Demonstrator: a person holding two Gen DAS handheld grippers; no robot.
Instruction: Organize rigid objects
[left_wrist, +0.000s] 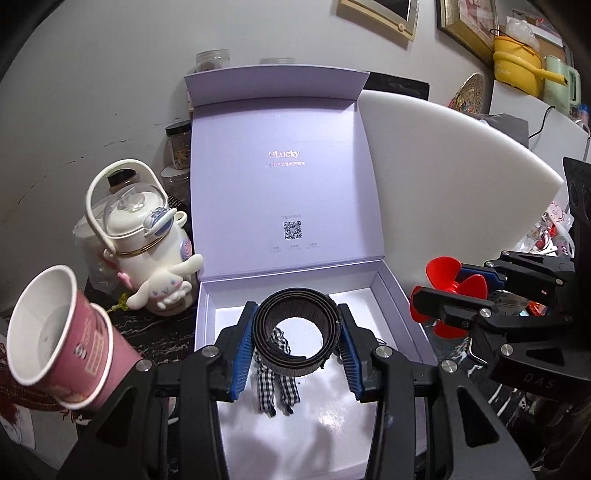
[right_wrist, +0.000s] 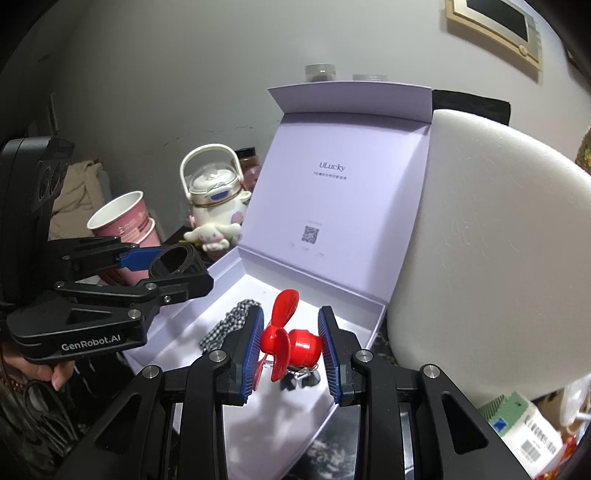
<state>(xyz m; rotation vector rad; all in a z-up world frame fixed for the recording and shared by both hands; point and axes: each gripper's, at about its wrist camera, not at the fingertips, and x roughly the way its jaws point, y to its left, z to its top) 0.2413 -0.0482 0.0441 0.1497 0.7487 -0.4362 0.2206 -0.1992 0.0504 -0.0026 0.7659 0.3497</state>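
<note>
An open lilac gift box (left_wrist: 400, 295) stands in front of me, lid upright; it also shows in the right wrist view (right_wrist: 369, 321). My left gripper (left_wrist: 297, 332) is shut on a coiled dark belt (left_wrist: 295, 321) and holds it above the box. A black-and-white checked cloth (left_wrist: 279, 384) lies on the box floor below it, also in the right wrist view (right_wrist: 231, 321). My right gripper (right_wrist: 291, 339) is shut on a small red fan (right_wrist: 288, 339) over the box's right part. The fan (left_wrist: 452, 284) and right gripper (left_wrist: 461, 295) show at right in the left wrist view.
Stacked pink paper cups (left_wrist: 62, 339) and a white cartoon kettle (left_wrist: 147, 251) stand left of the box. A white foam board (left_wrist: 443, 177) leans at its right. Jars (left_wrist: 179, 144) stand behind. Small packages (right_wrist: 532, 432) lie at the lower right.
</note>
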